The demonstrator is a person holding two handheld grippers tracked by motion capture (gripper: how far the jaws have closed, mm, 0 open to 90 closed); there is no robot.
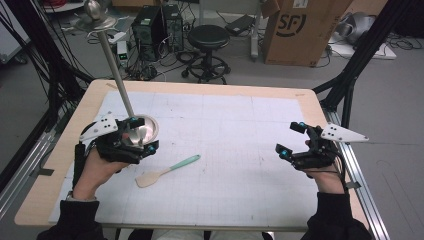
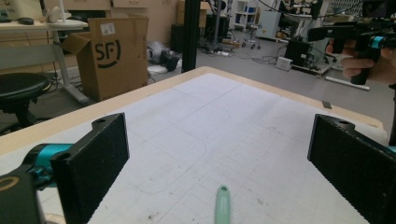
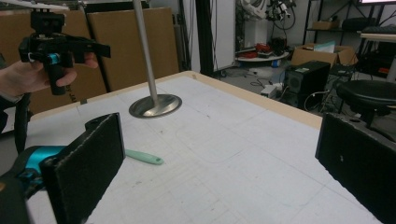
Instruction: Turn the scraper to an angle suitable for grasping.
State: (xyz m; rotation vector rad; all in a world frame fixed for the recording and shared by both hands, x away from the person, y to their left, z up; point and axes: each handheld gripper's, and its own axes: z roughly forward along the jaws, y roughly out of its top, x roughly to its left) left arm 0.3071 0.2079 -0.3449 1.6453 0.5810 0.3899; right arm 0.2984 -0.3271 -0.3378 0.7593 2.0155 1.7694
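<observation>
Both tools (image 1: 142,136) (image 1: 291,138) wide open, empty

Spatula (image 1: 165,171) on the tabletop (image 1: 235,165) between my two tongs, stand base (image 1: 145,129) behind it at left, stool (image 1: 208,37) beyond the far edge

Grey floor (image 1: 250,70) strewn with cables. Black round stool (image 1: 208,37) behind wooden table (image 1: 210,88). SF cardboard box (image 1: 300,27) at right, dark computer towers (image 1: 157,25) at left, black frame struts (image 1: 367,47).
</observation>
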